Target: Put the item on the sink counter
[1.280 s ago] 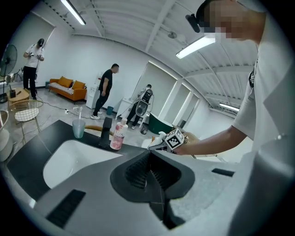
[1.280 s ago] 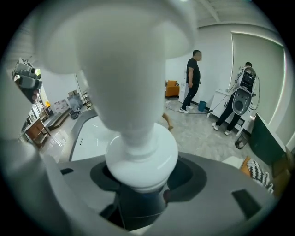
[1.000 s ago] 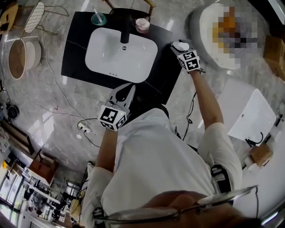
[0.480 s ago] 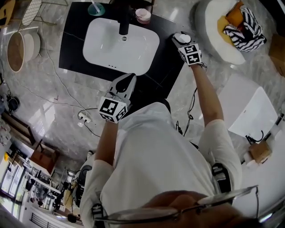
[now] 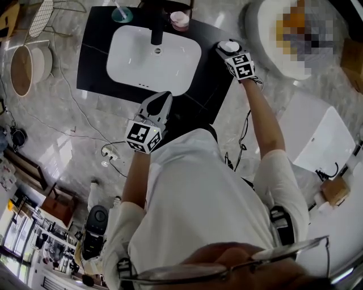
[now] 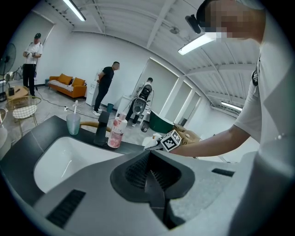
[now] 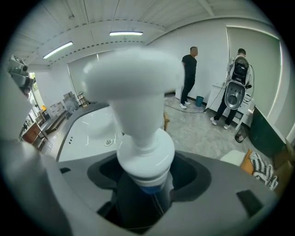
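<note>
A white pump bottle [image 5: 229, 45] stands at the right end of the black sink counter [image 5: 96, 62]. My right gripper [image 5: 228, 52] is around it; in the right gripper view the bottle [image 7: 144, 138] fills the space between the jaws. The jaws are opening, and the pads do not seem to press on the bottle. My left gripper [image 5: 164, 97] hovers at the counter's front edge, shut and empty, with its fingers meeting in the left gripper view [image 6: 152, 177]. The white basin [image 5: 153, 56] lies between the two grippers.
A black faucet [image 5: 157, 28], a teal cup [image 5: 122, 12] and a pink bottle [image 5: 180, 20] stand along the counter's back. A round white seat [image 5: 264, 42] is right of the counter. Cables [image 5: 108, 153] trail on the floor at left. People stand in the background.
Both grippers stay almost where they were, the right one at the counter's right end with the pump bottle. The camera has shifted slightly.
</note>
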Motion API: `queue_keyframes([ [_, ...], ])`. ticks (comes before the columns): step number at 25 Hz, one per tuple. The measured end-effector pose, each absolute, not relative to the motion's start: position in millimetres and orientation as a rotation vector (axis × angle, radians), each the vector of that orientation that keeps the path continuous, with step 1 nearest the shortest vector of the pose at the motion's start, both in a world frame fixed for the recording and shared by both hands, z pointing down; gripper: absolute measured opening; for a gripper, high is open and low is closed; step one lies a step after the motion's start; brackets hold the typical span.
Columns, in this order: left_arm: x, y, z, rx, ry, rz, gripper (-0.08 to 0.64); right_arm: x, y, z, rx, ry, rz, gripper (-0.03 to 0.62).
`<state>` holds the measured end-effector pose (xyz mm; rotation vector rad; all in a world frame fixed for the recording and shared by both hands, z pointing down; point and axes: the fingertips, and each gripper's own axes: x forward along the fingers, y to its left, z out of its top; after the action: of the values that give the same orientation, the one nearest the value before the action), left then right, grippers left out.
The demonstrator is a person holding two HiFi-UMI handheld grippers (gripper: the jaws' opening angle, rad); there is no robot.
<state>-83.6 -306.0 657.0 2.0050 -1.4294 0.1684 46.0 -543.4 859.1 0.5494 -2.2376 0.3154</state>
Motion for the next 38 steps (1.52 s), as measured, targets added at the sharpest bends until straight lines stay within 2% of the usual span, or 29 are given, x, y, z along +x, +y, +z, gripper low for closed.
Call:
queue_keyframes([
  [9, -96, -285, 651, 2.055, -1.403, 0.17, 0.005, 65, -530, 815, 0.702, -2.219, 0.295, 0.318],
  [21, -118, -234, 627, 2.175, -1.326, 0.154, 0.005, 69, -447, 744, 0.877, -2.21, 0.292, 0.301],
  [34, -124, -162, 600, 2.326, -1.237, 0.166, 0.005, 58, -317, 672, 1.045, -2.264, 0.377, 0.194],
  [38, -125, -148, 597, 2.343, -1.208, 0.147, 0.005, 61, -280, 651, 1.098, -2.249, 0.408, 0.18],
])
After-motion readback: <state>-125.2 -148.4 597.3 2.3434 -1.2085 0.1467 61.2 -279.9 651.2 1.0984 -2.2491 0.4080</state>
